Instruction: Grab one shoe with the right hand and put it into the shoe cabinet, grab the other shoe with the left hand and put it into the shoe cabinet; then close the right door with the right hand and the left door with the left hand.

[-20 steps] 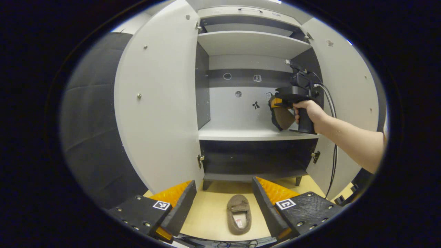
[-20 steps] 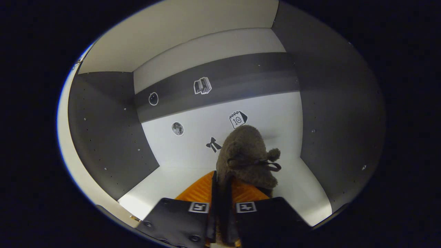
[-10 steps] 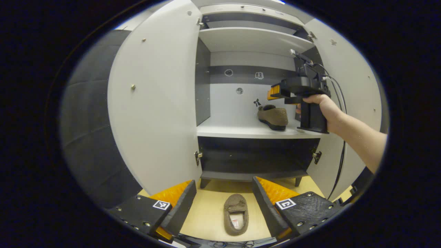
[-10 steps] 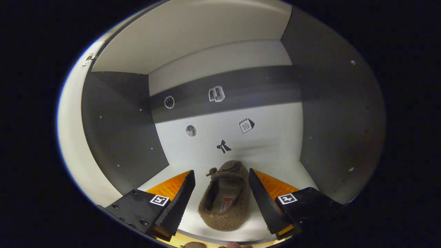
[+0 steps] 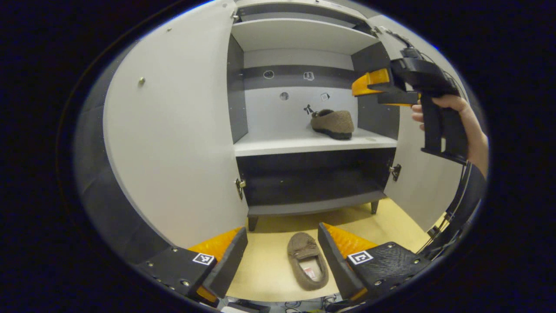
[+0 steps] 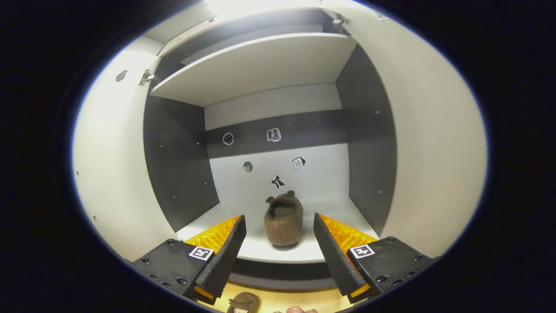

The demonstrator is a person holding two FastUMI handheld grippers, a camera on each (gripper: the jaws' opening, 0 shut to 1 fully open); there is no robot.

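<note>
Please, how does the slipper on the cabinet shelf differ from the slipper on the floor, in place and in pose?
The slipper on the shelf rests inside the shoe cabinet, toward the right of the middle shelf; the slipper on the floor lies outside, in front of the cabinet. From the left gripper view, the shelf slipper shows its side, while the floor slipper lies lengthwise and shows its opening. The floor slipper sits between the open fingers of the left gripper. Both are brown, fuzzy and upright on their soles.

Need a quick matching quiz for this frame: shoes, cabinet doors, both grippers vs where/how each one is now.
Things:
1. shoe on the shelf
2. shoe on the floor
3. right gripper
4. left door

States:
A. swung open
B. between the open fingers of the left gripper, untouched
C. open, in front of the cabinet, holding nothing
D. resting in the cabinet's middle compartment

Pairs: 1-D, 2-B, 3-C, 4-A
</note>
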